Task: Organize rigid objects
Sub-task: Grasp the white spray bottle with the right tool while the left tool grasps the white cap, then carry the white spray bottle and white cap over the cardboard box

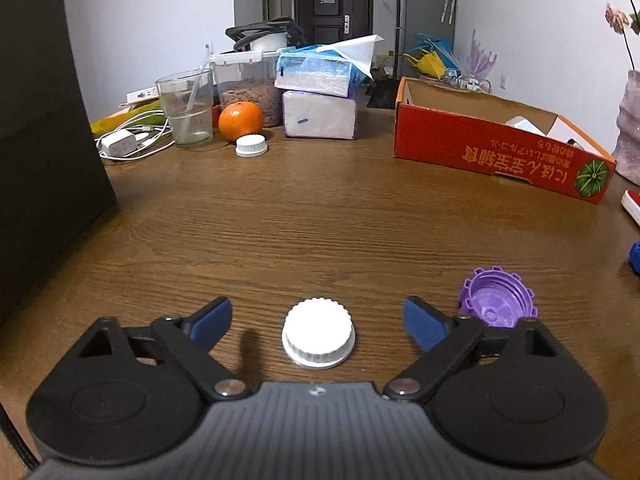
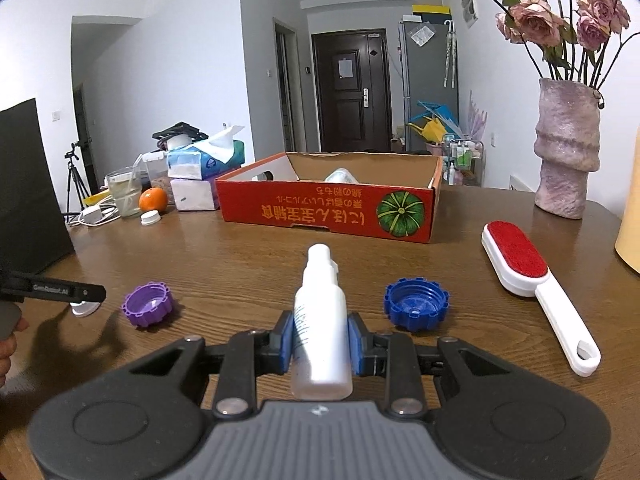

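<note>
A white ribbed cap (image 1: 318, 333) lies on the wooden table between the blue pads of my left gripper (image 1: 318, 322), which is open with gaps on both sides of the cap. A purple cap (image 1: 496, 298) lies upside down just beyond the right finger. My right gripper (image 2: 320, 338) is shut on a white spray bottle (image 2: 320, 320) that points away from me. In the right wrist view the purple cap (image 2: 147, 304) sits left of the bottle, a blue cap (image 2: 415, 303) right of it, and the left gripper (image 2: 60, 291) reaches over the white cap (image 2: 83, 309).
An open red cardboard box (image 2: 328, 216) holding some items stands at the back of the table. A red and white lint brush (image 2: 532, 280) lies at the right, beside a pink vase (image 2: 566, 152). An orange (image 1: 240, 120), a glass, tissue packs and another white cap (image 1: 251, 145) crowd the far left.
</note>
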Action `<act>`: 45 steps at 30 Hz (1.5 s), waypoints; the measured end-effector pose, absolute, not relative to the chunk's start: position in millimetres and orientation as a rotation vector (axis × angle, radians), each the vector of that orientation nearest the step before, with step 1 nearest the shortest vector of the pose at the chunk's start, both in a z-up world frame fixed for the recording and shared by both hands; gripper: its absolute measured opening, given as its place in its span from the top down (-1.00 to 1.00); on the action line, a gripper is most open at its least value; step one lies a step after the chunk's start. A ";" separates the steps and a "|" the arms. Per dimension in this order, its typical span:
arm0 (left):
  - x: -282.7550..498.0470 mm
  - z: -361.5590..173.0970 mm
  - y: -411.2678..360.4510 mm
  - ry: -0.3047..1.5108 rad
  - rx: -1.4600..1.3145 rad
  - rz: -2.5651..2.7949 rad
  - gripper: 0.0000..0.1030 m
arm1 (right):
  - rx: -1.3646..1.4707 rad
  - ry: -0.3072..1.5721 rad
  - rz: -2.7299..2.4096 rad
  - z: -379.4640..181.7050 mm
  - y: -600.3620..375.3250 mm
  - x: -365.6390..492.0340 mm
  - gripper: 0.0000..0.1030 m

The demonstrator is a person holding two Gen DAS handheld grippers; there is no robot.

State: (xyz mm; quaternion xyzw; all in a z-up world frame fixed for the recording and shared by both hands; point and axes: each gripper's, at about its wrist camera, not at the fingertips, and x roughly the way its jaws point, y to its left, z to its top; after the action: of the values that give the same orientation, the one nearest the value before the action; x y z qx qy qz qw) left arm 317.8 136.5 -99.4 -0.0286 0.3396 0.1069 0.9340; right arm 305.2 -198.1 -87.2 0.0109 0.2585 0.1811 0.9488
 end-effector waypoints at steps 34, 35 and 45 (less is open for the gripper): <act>293.1 -68.7 106.6 0.562 -0.091 0.177 0.21 | 0.032 0.464 0.344 -75.1 -201.9 298.1 0.48; 292.8 -66.1 104.6 0.556 -0.088 0.172 0.21 | 0.034 0.459 0.341 -73.6 -202.6 298.1 0.48; 298.8 -32.4 83.1 0.476 -0.048 0.119 0.21 | 0.029 0.448 0.306 -62.1 -207.0 303.8 0.48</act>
State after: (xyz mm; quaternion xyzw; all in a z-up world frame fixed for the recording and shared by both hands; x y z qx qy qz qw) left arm 298.8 83.1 -32.4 -0.0236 0.2354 0.0589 0.9698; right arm 303.8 -207.0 -62.1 0.0146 0.2215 0.1510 0.9633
